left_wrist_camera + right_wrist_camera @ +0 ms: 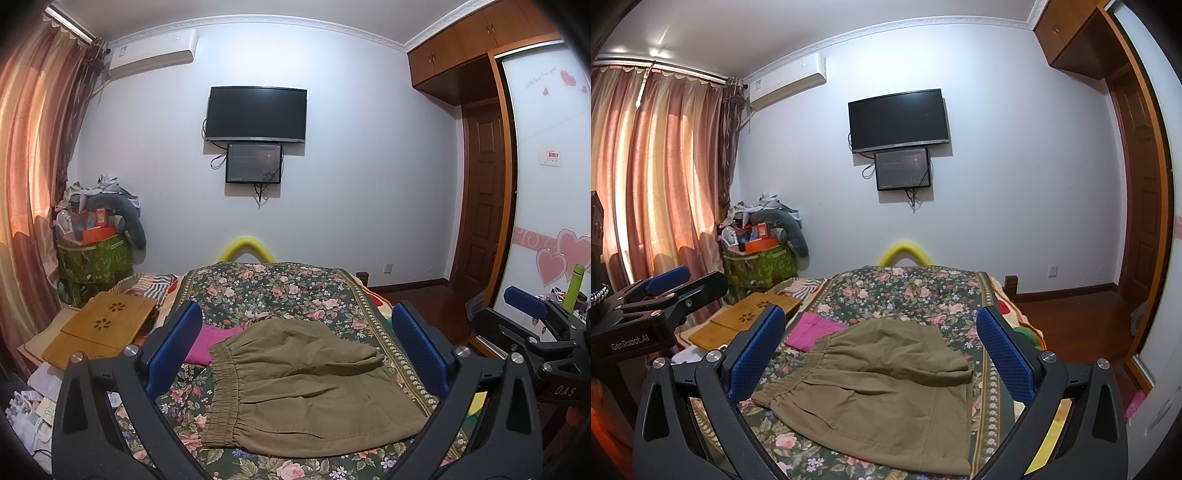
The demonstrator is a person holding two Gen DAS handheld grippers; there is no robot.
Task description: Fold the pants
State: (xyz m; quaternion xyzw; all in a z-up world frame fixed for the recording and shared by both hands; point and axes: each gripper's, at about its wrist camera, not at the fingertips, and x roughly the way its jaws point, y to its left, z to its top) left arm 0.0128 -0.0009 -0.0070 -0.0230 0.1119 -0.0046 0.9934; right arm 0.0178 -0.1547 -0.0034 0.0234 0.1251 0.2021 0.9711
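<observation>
Olive-brown pants [306, 384] lie folded in a compact stack on the floral bedspread [280, 288], with the elastic waistband to the left. They also show in the right wrist view [882, 384]. My left gripper [295, 350] is open and empty, its blue pads held above and to either side of the pants. My right gripper [882, 350] is open and empty too, hovering over the same stack. The right gripper shows at the right edge of the left wrist view [532, 314]. The left gripper shows at the left edge of the right wrist view [668, 284].
A pink garment [218, 338] lies behind the pants. A wooden lap tray [103, 325] sits left of the bed. A green basket of clutter [94, 254] stands in the corner by the curtains. A wardrobe [546, 192] and a green bottle [574, 284] are at right.
</observation>
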